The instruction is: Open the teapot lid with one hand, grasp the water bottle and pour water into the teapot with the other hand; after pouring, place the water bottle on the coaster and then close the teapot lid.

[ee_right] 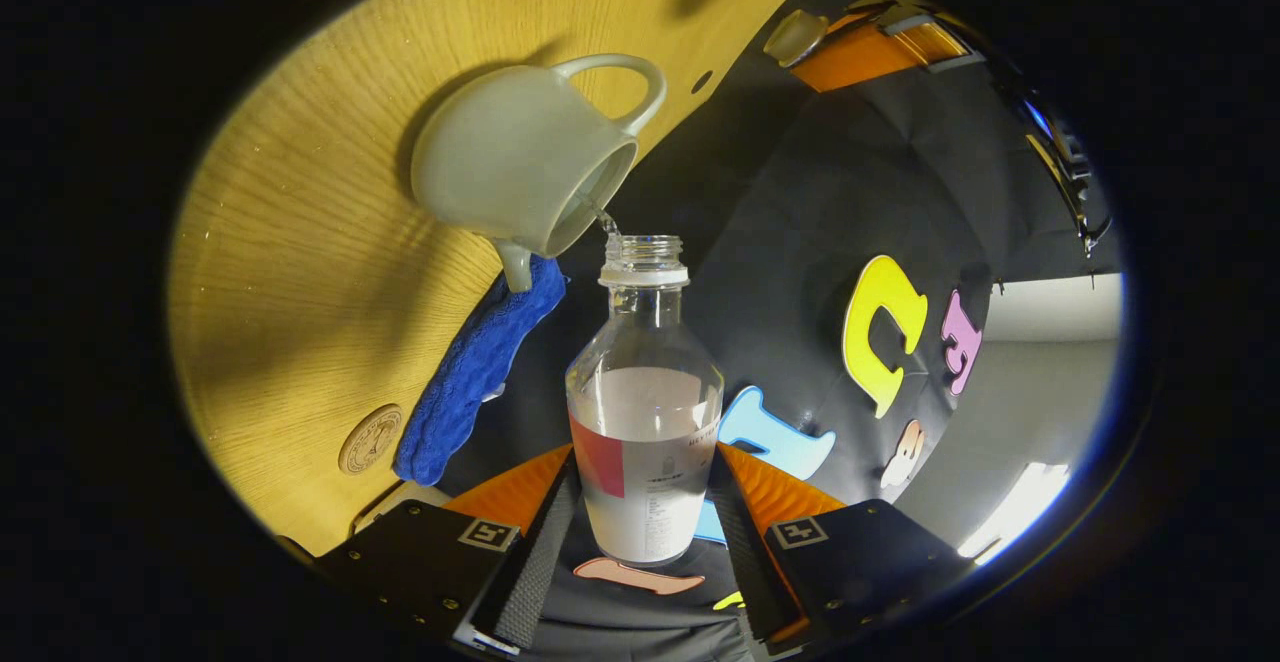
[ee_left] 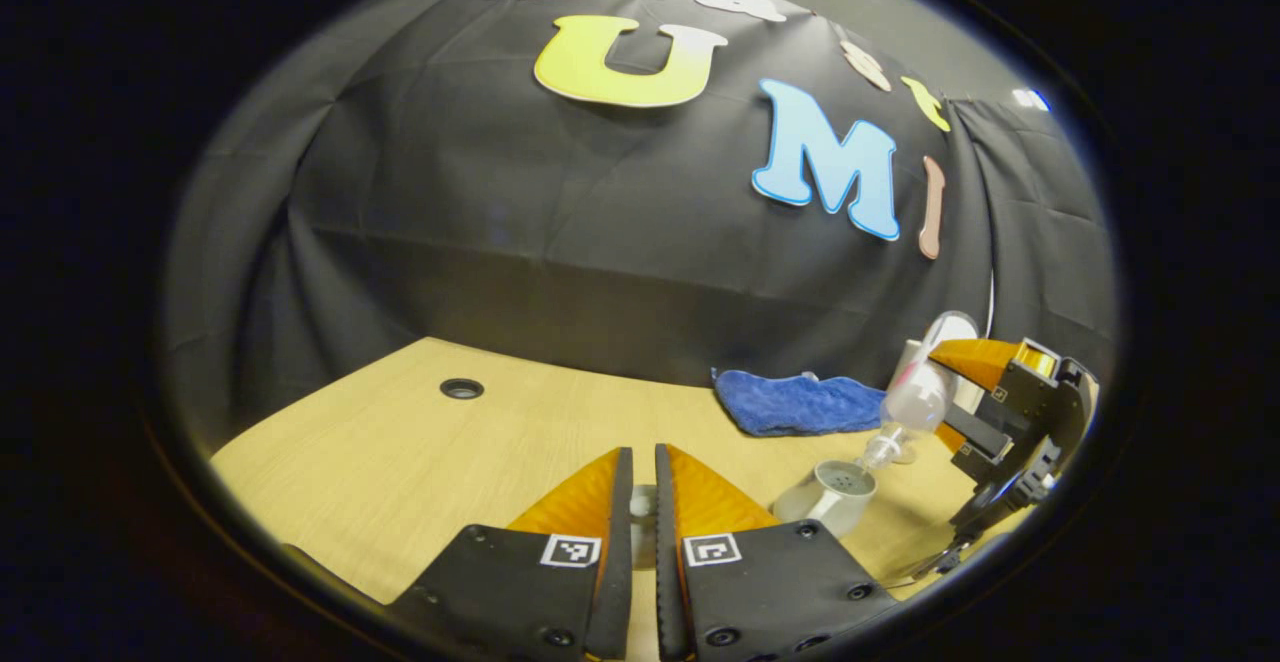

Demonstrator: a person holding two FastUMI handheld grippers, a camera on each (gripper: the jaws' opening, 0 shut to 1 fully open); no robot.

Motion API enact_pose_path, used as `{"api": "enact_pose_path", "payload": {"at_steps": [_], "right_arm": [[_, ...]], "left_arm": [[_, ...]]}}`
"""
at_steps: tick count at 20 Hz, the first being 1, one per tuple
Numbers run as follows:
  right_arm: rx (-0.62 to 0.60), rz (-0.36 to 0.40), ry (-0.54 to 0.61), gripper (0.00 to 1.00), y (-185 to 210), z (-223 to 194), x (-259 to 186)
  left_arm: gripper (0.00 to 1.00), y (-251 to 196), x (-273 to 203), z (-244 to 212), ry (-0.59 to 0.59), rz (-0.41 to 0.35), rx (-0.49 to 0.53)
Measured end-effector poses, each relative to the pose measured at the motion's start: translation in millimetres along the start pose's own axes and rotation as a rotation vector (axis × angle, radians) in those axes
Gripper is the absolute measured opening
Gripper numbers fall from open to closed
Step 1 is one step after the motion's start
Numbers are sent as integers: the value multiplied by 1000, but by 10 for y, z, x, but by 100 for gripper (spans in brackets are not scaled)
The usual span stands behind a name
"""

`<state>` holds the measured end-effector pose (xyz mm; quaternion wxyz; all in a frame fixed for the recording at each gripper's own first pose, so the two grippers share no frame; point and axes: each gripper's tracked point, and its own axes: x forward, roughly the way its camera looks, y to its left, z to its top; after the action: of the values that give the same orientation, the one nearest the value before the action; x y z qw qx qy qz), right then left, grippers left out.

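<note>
Pouring: right tongs (ee_right: pixel 645 502) clamp tilted water bottle (ee_right: pixel 645 422) over teapot (ee_right: pixel 510 157) | left tongs (ee_left: pixel 643 502) nearly closed on lid (ee_left: pixel 643 504)

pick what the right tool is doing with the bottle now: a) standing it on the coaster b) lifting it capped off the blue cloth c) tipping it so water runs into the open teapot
c: in the right gripper view the right tool clamps the bottle, its uncapped mouth at the rim of the open teapot with a thin stream of water running in, while the coaster sits bare.
</note>
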<state>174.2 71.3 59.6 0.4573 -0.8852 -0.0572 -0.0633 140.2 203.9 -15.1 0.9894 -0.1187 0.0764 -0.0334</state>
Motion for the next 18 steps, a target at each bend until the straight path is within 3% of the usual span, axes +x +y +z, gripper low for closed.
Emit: {"api": "enact_pose_path", "payload": {"at_steps": [8, 12, 18], "right_arm": [[-30, -2, -18, 76, -9, 28, -20], [28, 24, -16, 76, 52, 14, -6], [344, 109, -43, 77, 282, 133, -60]], "left_arm": [[17, -24, 24, -79, 17, -10, -4], [17, -9, 27, -80, 23, -1, -6], [17, 11, 25, -69, 7, 11, -30]]}}
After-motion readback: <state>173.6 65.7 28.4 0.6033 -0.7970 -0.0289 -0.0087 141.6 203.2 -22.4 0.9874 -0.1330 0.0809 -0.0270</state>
